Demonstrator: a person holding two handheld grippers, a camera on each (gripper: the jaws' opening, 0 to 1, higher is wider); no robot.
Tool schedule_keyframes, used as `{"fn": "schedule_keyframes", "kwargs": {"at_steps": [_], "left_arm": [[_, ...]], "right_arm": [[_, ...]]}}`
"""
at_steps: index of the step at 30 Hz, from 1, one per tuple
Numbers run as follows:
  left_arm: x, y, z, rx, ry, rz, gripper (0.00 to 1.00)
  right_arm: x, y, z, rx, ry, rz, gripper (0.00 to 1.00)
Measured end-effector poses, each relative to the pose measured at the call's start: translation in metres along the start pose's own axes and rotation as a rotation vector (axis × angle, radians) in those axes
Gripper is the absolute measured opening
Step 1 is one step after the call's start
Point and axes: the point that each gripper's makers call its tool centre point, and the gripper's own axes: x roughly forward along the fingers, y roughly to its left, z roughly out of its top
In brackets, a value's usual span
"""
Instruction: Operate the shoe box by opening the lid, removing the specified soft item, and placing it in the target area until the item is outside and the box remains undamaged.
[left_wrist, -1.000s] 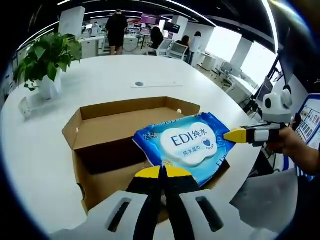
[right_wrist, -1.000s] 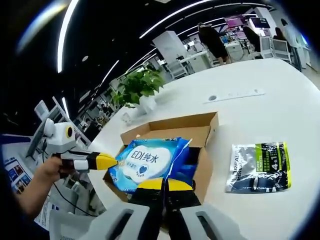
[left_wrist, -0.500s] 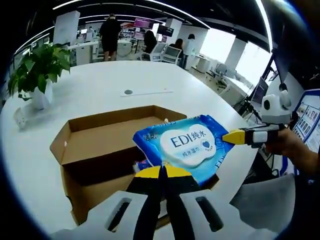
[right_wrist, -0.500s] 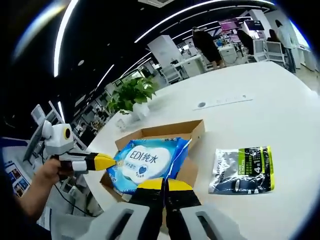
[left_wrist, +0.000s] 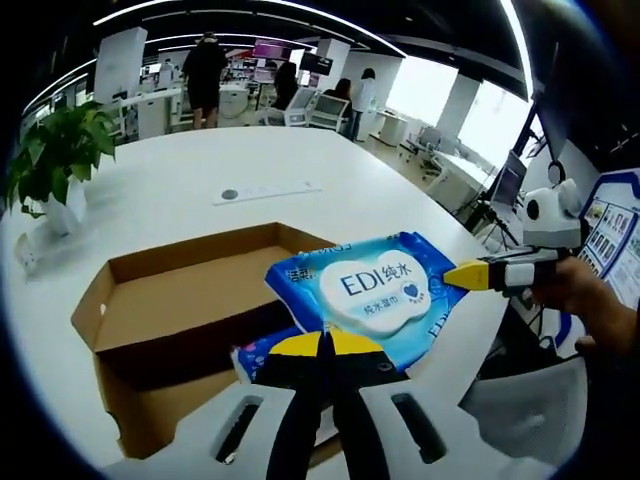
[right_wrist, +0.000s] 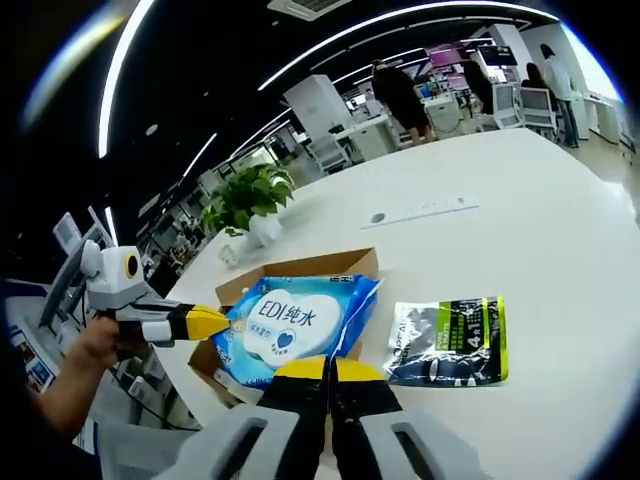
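A blue wet-wipe pack (left_wrist: 368, 288) with a white label hangs in the air above the open brown shoe box (left_wrist: 150, 300). My left gripper (left_wrist: 325, 342) is shut on the pack's near edge. My right gripper (left_wrist: 462, 273) comes in from the right, held by a hand, and pinches the pack's right corner. In the right gripper view the pack (right_wrist: 288, 322) is held between my right gripper (right_wrist: 328, 366), shut on its edge, and the left gripper (right_wrist: 218, 322) at its left corner. The box (right_wrist: 330, 266) lies behind it. A second blue pack (left_wrist: 258, 354) shows inside the box.
A black and green pouch (right_wrist: 450, 340) lies on the white table (right_wrist: 520, 200) to the right of the box. A potted plant (left_wrist: 55, 150) stands at the table's far left, and a flat socket strip (left_wrist: 265, 190) lies behind the box. People stand far back.
Both grippers have carried the pack upward and away from the box, still shut on it. The box now looks lower and smaller, and a second blue pack has come into sight inside it.
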Motion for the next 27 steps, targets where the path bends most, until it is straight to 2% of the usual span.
{"fn": "schedule_keyframes", "kwargs": {"at_steps": [14, 22, 27], "left_arm": [[0.024, -0.027, 0.01, -0.003, -0.024, -0.019, 0.0], [0.042, -0.043, 0.016, 0.012, -0.024, -0.037, 0.0], [0.051, -0.053, 0.017, 0.019, -0.024, -0.045, 0.0]], "right_arm": [[-0.02, -0.03, 0.007, -0.023, 0.003, -0.024, 0.0], [-0.03, -0.053, 0.012, -0.031, 0.008, -0.042, 0.0], [-0.037, -0.064, 0.014, -0.012, 0.002, -0.044, 0.0]]}}
